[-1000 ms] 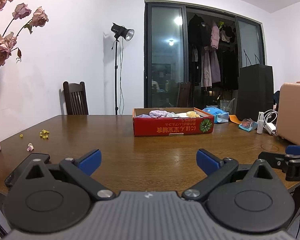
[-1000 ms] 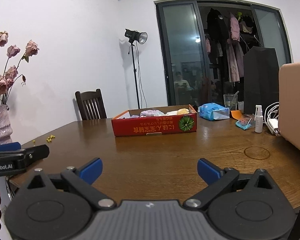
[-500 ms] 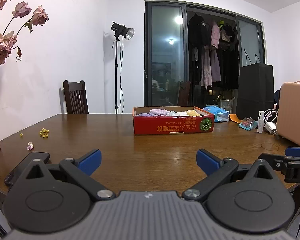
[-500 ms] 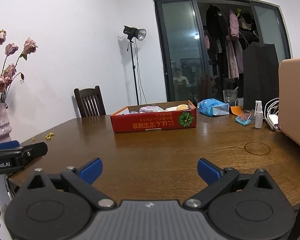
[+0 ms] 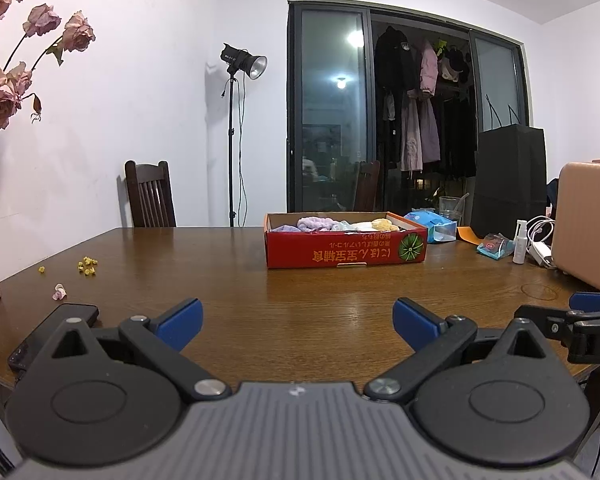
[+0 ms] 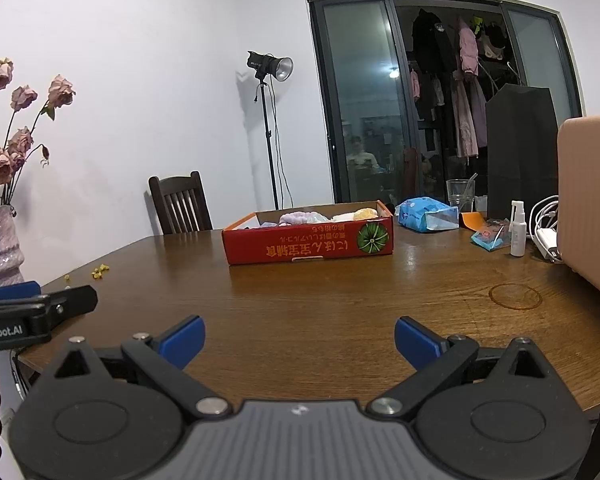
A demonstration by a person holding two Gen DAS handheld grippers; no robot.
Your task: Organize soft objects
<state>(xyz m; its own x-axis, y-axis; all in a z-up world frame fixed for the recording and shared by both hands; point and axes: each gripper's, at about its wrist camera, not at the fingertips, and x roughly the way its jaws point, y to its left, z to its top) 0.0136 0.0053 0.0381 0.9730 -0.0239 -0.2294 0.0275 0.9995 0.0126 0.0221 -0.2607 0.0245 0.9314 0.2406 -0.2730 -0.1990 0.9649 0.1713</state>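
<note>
From your left wrist camera, your left gripper sits low over the near edge of the wooden table, its blue-tipped tongs spread wide with nothing between them. Far across the table, slightly right of centre, stands the red cardboard box, and the soft objects lie inside it: a lilac bundle to the left, pale and yellow pieces to the right. A black phone lies flat at the near left edge, just beside your left finger. Yellow crumbs and a pink petal are scattered further left. Your right gripper pokes in at the right edge.

From your right wrist camera, your right gripper also hovers over the near table edge, tongs spread apart and empty. The red box is far and a little left of centre, the soft objects heaped in it. To its right lie a blue packet, a spray bottle and a tan case. A vase of dried roses stands far left, with your left gripper jutting in below it.
</note>
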